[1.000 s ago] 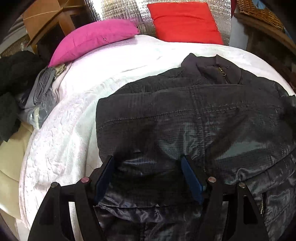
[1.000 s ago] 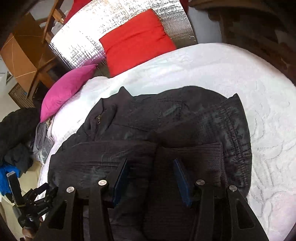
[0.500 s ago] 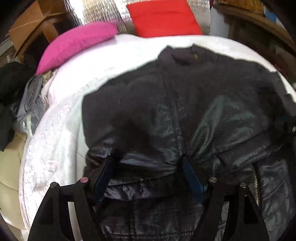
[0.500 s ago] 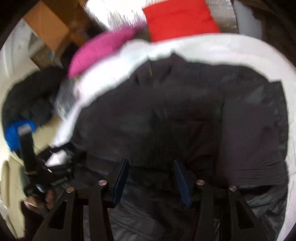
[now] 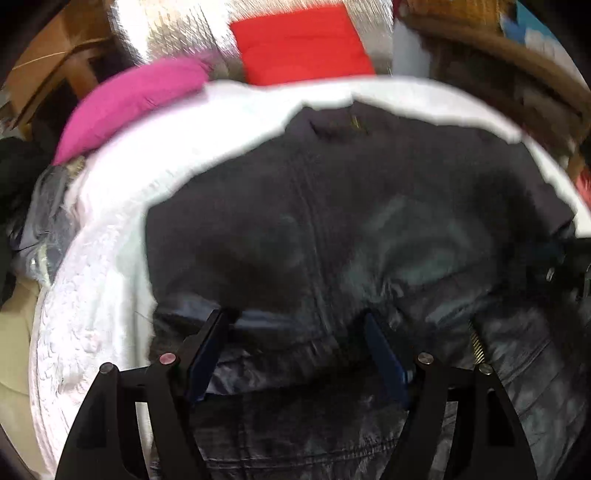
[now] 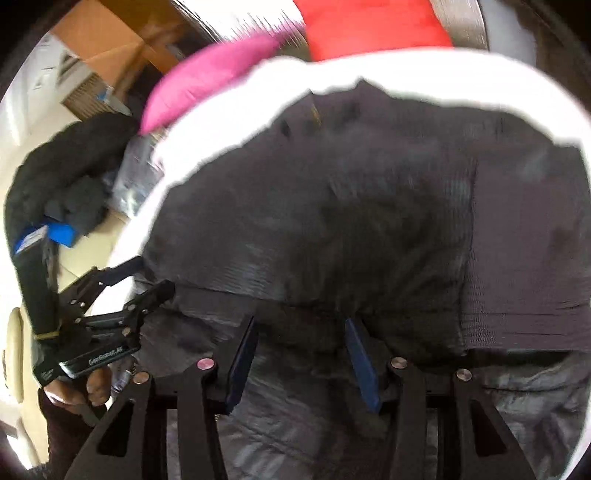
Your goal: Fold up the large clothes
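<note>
A large black jacket (image 5: 351,229) lies spread on the white bedspread (image 5: 110,236), collar toward the pillows; it also fills the right wrist view (image 6: 351,221). My left gripper (image 5: 295,328) is open, its blue pads astride the jacket's near hem fold. My right gripper (image 6: 301,328) is open too, low over the hem near the jacket's middle. The left gripper (image 6: 110,295) shows at the left of the right wrist view, held in a hand. Both views are blurred.
A pink pillow (image 5: 136,99) and a red pillow (image 5: 303,48) lie at the bed's head against a silver foil panel (image 5: 177,29). Dark clothes (image 6: 62,177) are piled left of the bed. Wooden furniture (image 5: 48,66) stands behind.
Both grippers have dropped closer to the jacket's near hem. The right gripper has swung left from the jacket's right side toward its middle. Jaws stay open.
</note>
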A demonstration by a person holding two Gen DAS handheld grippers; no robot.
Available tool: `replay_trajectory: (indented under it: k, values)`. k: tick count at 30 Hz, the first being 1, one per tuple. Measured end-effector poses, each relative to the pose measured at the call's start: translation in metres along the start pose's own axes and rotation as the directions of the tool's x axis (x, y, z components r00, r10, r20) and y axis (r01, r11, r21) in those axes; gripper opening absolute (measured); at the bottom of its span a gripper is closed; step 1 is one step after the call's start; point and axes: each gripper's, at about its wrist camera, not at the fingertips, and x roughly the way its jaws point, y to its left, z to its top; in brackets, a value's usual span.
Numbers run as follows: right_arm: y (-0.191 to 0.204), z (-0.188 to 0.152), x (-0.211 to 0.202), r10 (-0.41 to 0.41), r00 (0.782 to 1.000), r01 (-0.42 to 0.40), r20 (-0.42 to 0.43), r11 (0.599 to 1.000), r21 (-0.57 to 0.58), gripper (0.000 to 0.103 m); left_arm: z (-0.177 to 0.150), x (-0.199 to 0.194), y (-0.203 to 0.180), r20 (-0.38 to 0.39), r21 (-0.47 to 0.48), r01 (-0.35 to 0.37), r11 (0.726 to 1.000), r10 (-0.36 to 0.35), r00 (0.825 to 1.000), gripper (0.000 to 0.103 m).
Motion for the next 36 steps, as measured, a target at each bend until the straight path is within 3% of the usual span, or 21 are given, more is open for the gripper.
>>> replay_trajectory:
  k: [3,9,12,18,24,29,31,36]
  values:
    - [-0.001,0.001,-0.012,0.029,0.999,-0.030,0.023,0.999,0.017,0.052,-0.001,0.006,-0.004,-0.019,0.000,-0.021,1.000,0.021,1.000,0.076]
    - [-0.006,-0.012,-0.045,0.028,0.997,-0.030,0.078,0.999,0.023,0.054,-0.010,-0.030,0.003,0.057,-0.037,0.014,0.999,-0.012,0.998,0.076]
    - [-0.014,-0.023,-0.060,0.013,0.995,-0.017,0.099,0.999,0.037,0.054,-0.024,-0.044,0.003,0.072,-0.045,-0.002,0.999,0.005,0.997,0.076]
    - [-0.029,-0.066,-0.097,0.002,0.987,-0.014,0.162,0.997,0.077,0.058,-0.059,-0.065,0.020,0.095,-0.117,-0.010,0.993,0.022,0.995,0.076]
    - [-0.046,-0.114,-0.127,0.036,0.975,-0.068,0.218,0.987,0.143,0.058,-0.113,-0.087,0.034,0.103,-0.205,-0.016,0.979,0.038,0.994,0.077]
    - [-0.051,-0.157,-0.139,0.046,0.981,-0.081,0.187,0.979,0.185,0.058,-0.167,-0.104,0.039,0.088,-0.256,-0.002,0.967,0.025,0.996,0.077]
    - [-0.050,-0.176,-0.145,0.050,0.985,-0.083,0.164,0.977,0.197,0.066,-0.184,-0.110,0.044,0.080,-0.284,0.012,0.959,0.012,0.997,0.077]
    - [-0.041,-0.222,-0.152,-0.024,0.999,0.020,0.022,0.988,0.154,0.069,-0.223,-0.121,0.058,0.029,-0.370,0.029,0.929,-0.019,0.999,0.083]
